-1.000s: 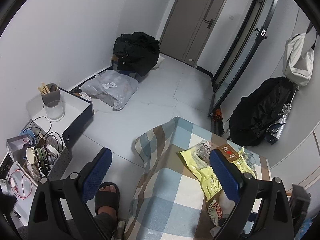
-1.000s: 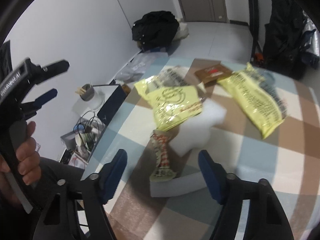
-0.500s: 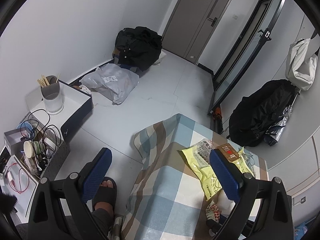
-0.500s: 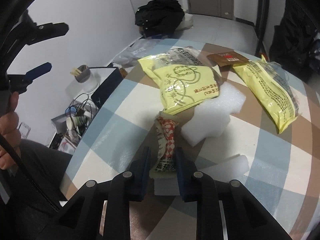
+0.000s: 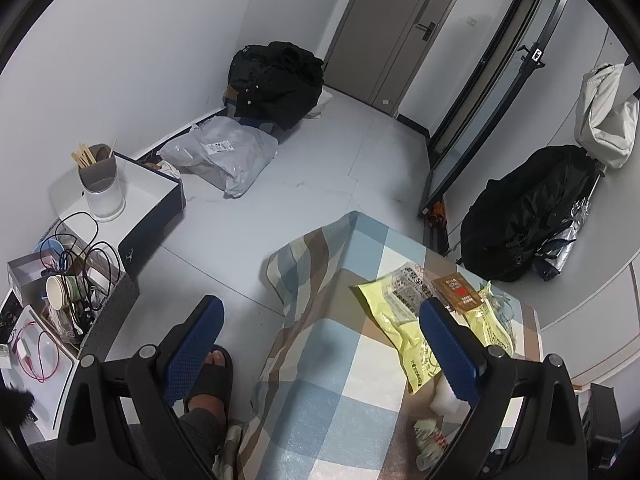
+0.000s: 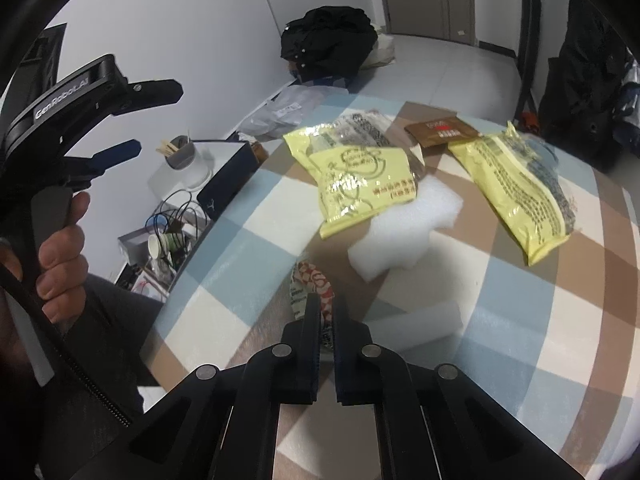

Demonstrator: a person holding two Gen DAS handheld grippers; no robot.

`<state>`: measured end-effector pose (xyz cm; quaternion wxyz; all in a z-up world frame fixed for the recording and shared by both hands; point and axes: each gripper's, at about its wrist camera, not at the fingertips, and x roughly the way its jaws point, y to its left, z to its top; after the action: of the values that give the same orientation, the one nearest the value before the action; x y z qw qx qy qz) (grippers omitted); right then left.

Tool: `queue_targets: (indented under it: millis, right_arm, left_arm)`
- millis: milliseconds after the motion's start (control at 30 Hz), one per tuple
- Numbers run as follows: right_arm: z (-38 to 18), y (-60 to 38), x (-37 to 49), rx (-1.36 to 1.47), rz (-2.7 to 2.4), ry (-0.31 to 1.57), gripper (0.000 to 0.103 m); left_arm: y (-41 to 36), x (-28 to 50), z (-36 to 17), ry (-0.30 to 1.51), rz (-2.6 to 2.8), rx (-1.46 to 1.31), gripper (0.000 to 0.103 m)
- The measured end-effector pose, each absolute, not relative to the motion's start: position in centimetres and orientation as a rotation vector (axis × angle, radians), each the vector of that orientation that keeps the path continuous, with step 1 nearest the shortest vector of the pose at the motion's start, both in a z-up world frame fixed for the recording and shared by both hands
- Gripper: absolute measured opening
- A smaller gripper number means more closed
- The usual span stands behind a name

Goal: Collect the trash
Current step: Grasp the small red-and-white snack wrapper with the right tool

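Blue-padded right gripper [image 6: 327,312] is clamped tight on the red-and-white wrapper [image 6: 310,280], near the table's [image 6: 520,340] left edge. White foam [image 6: 400,236] and yellow bags [image 6: 360,176] sit further in. The left gripper [image 5: 320,344] hangs wide open, holding nothing, over that same edge.

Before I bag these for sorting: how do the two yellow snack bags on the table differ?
The near yellow bag shows a line drawing on its face; the far yellow bag shows dense printed text. The near one lies partly on the white foam block; the far one lies flat on the checked tablecloth, apart from the foam. Both are yellow with a printed clear end.
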<state>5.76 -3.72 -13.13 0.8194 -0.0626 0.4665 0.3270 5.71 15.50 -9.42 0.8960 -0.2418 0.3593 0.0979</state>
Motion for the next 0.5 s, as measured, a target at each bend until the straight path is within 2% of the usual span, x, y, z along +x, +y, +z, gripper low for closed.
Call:
queue_targets:
  millis: [100,300,500]
  right_arm:
    - [-13.7,-3.6,5.8,-0.141,0.721,1.03,0.011]
    - [-13.5,-2.5,6.2,-0.174,0.753,1.022,0.047]
    - [-14.0,-0.4,7.2,-0.218,0.776,1.039,0.049]
  left_arm:
    - [15.4,5.6,-9.5,0.749,0.205,-0.498,0.097]
    - [15.9,5.7,-9.6,0.756,0.209,-0.521,0.097]
    - [16.6,5.7,-9.5,0.75,0.216,-0.547,0.097]
